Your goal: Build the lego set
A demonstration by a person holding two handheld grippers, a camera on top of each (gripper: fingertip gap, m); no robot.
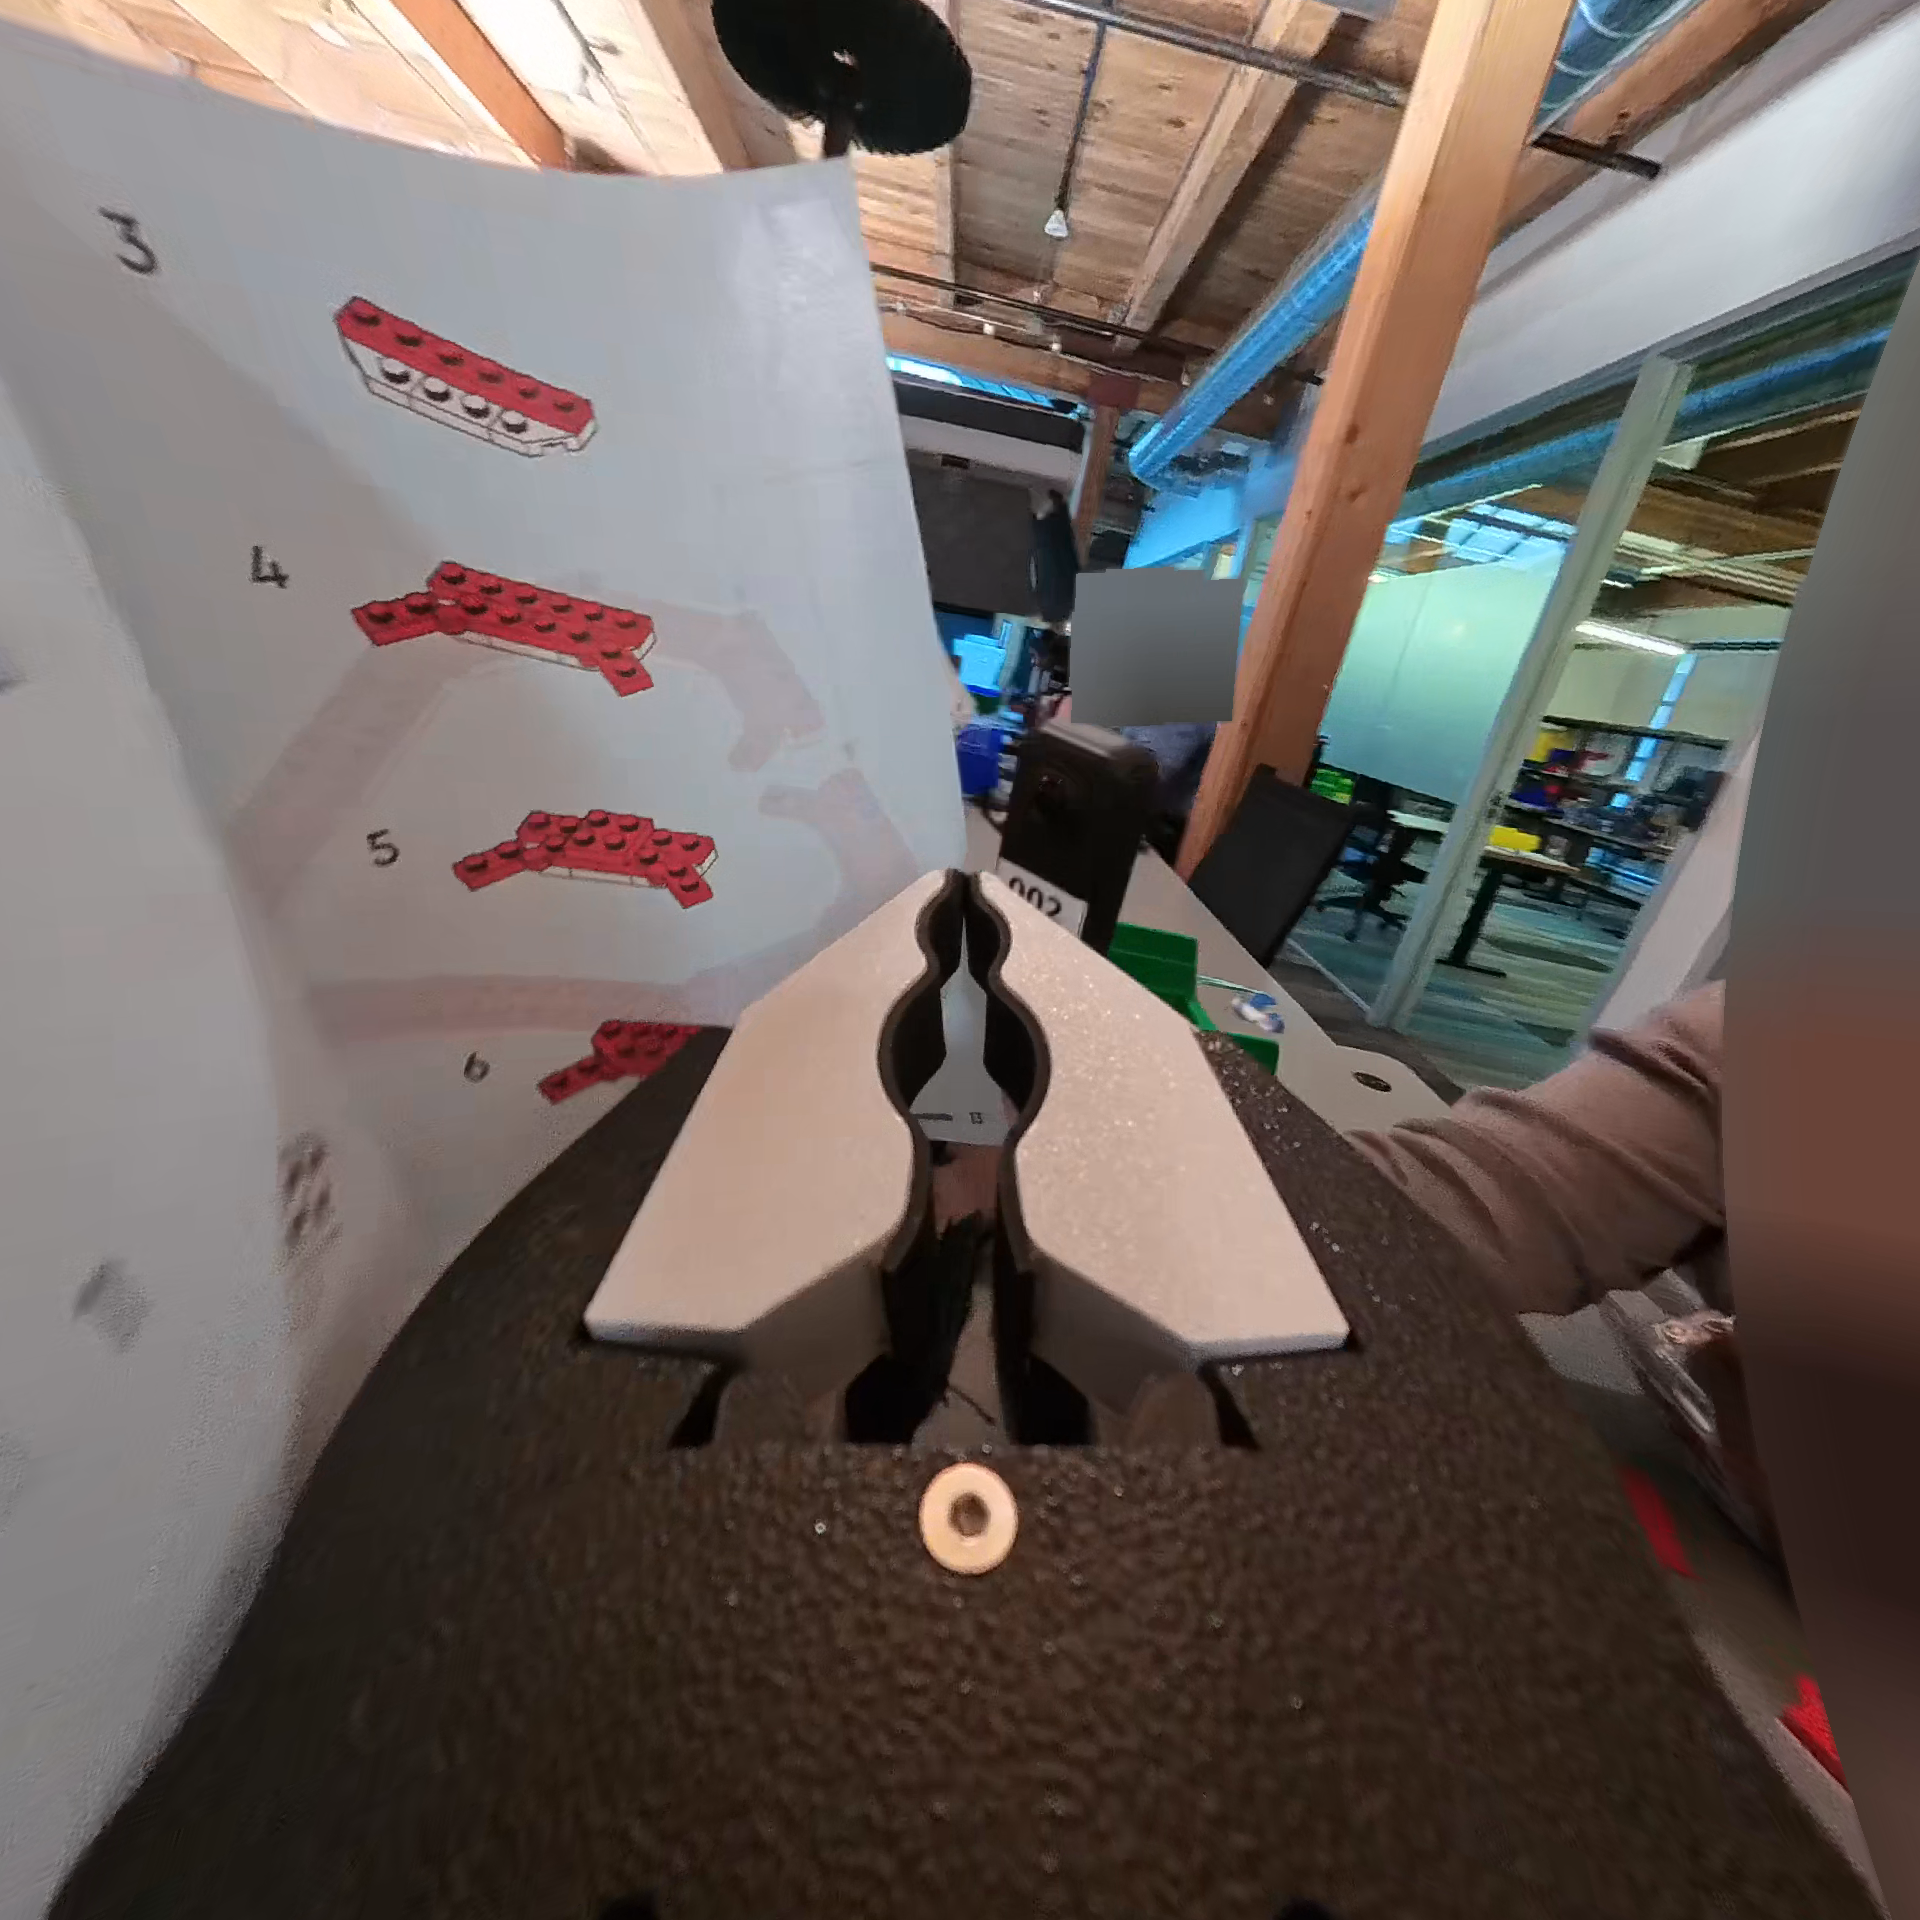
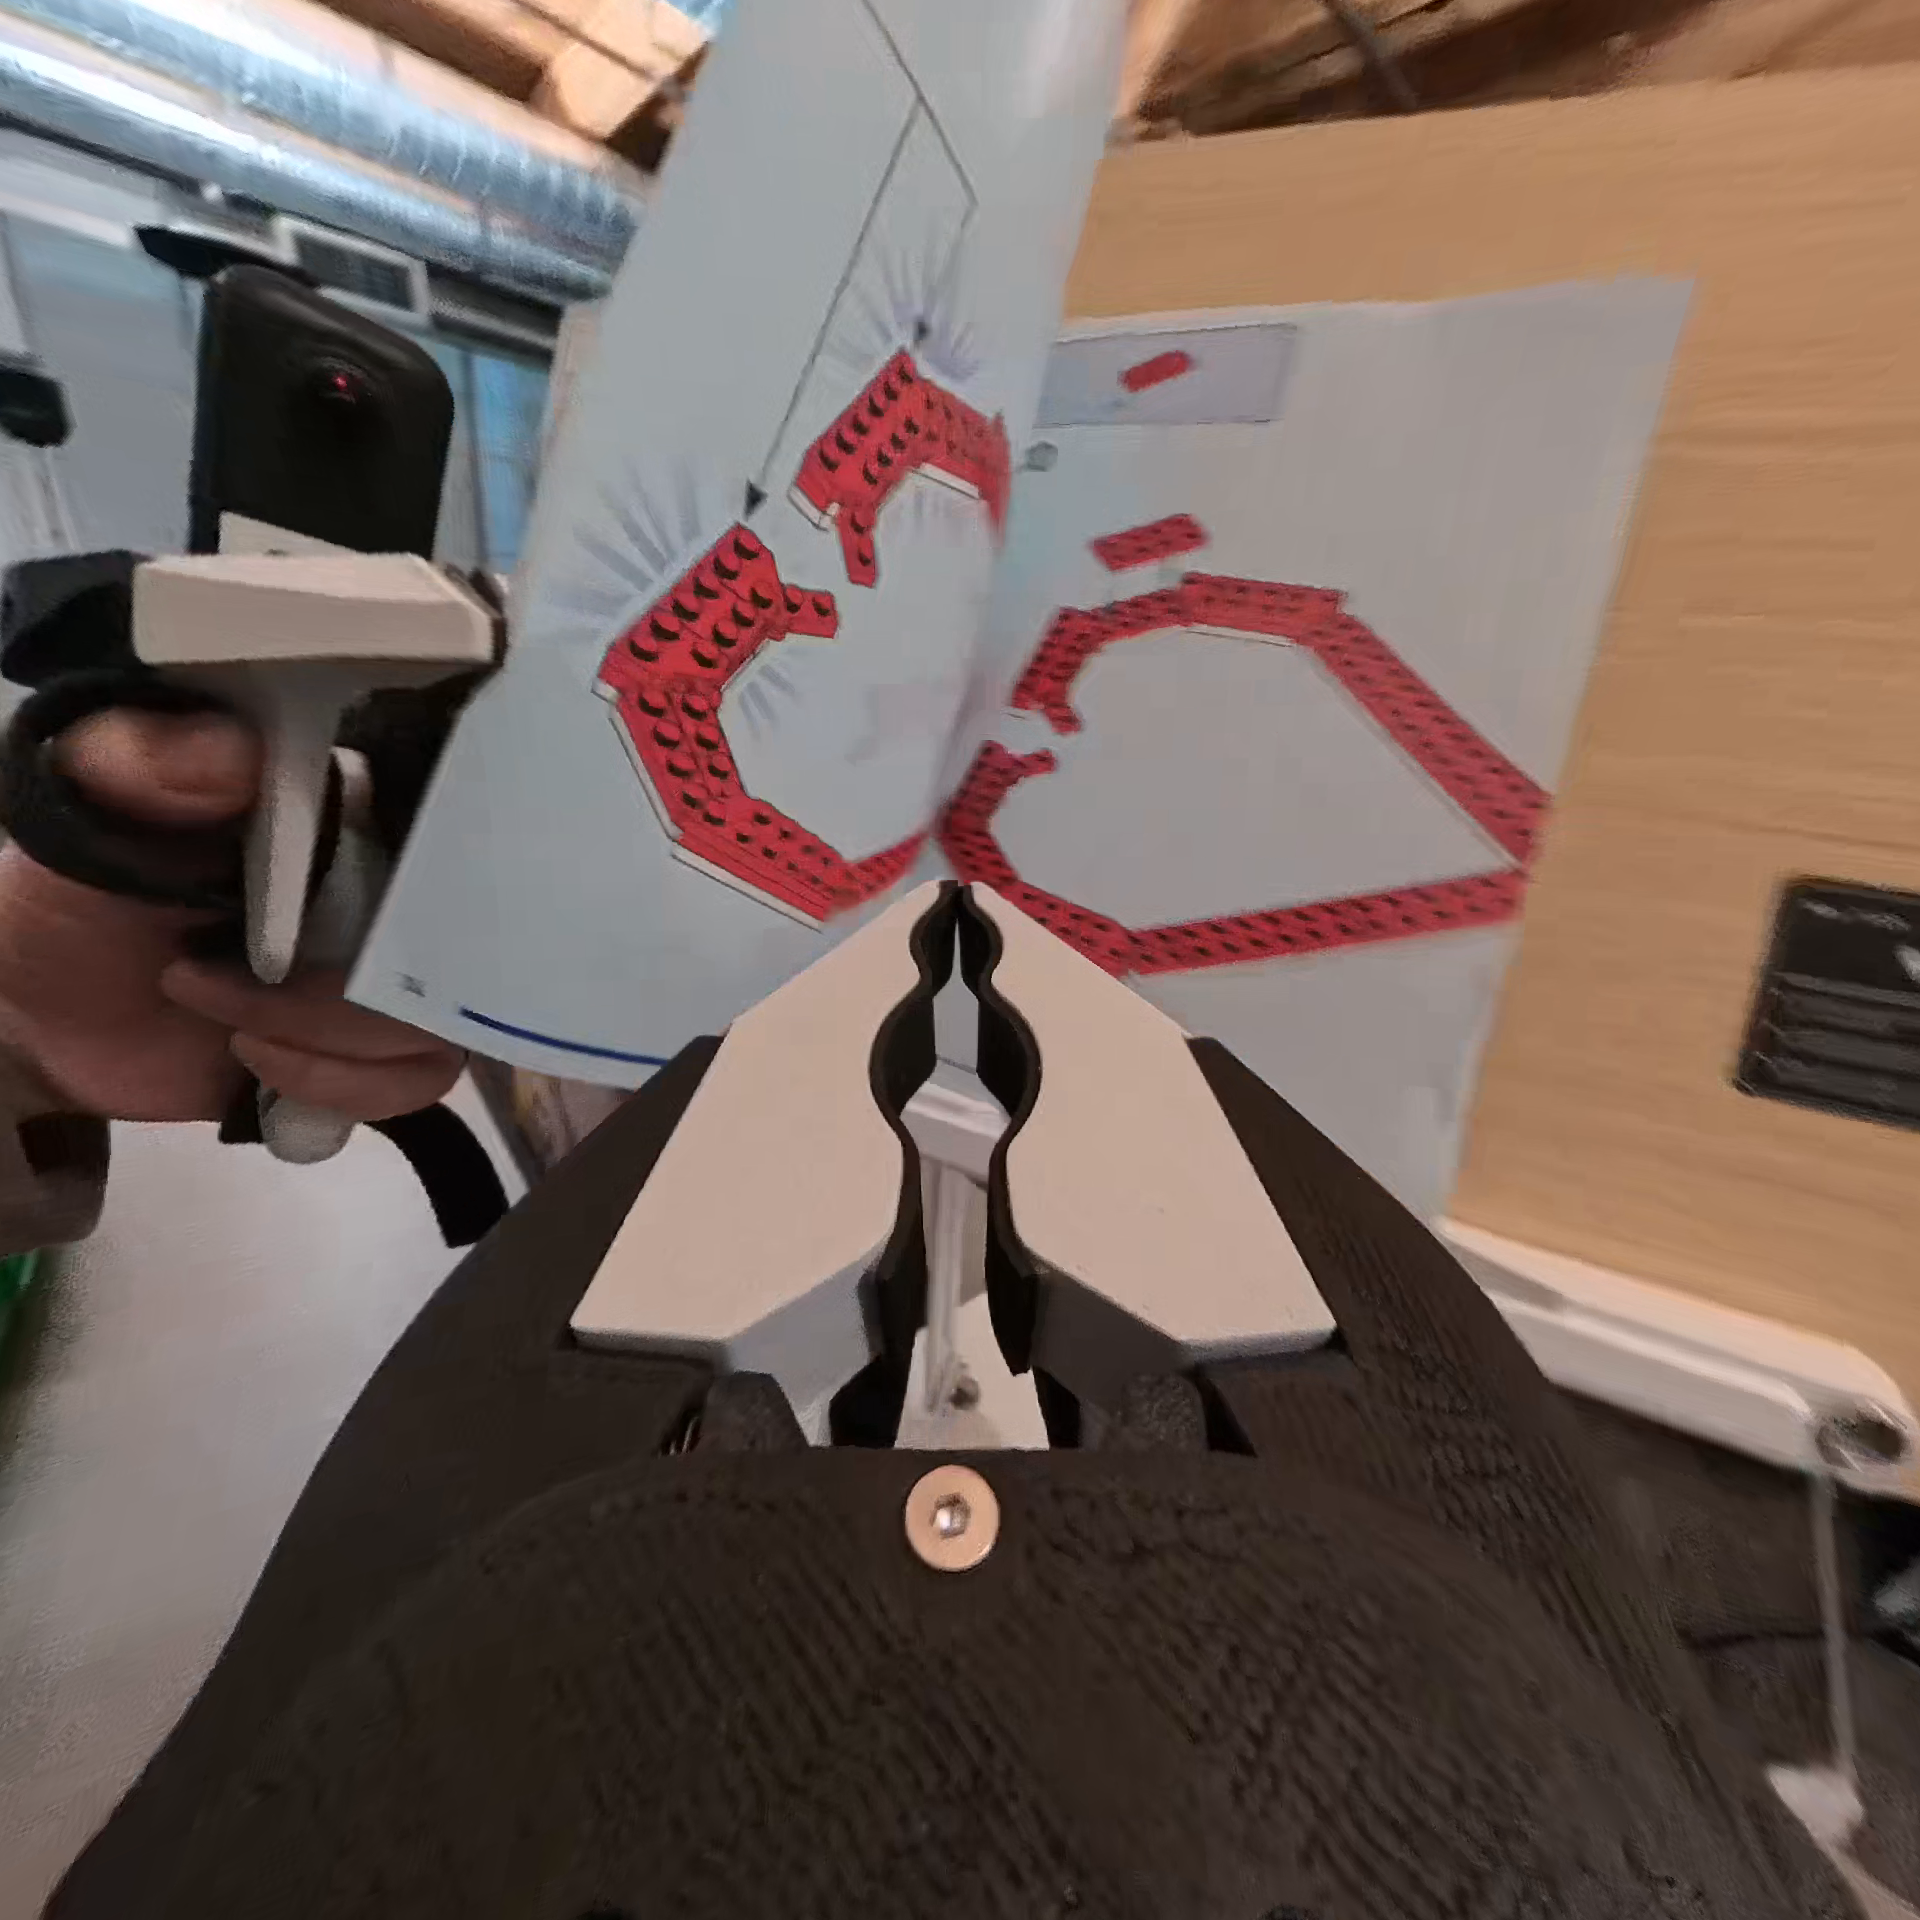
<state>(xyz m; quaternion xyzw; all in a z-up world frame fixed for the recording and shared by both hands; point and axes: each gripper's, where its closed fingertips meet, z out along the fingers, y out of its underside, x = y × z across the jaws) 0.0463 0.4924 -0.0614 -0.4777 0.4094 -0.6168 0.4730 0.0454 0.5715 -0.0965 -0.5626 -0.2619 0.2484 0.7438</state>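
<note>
The instruction booklet [image 2: 1299, 727] is held up off the table, between both grippers.

A page edge is pinched shut in the left gripper [image 1: 961, 883] and in the right gripper [image 2: 956, 894]. Pages should be turned slowly (thin paper tears). No bricks can be seen.

Timber-beamed workshop [image 1: 1340, 499], parts bins [image 1: 1558, 750]
</note>
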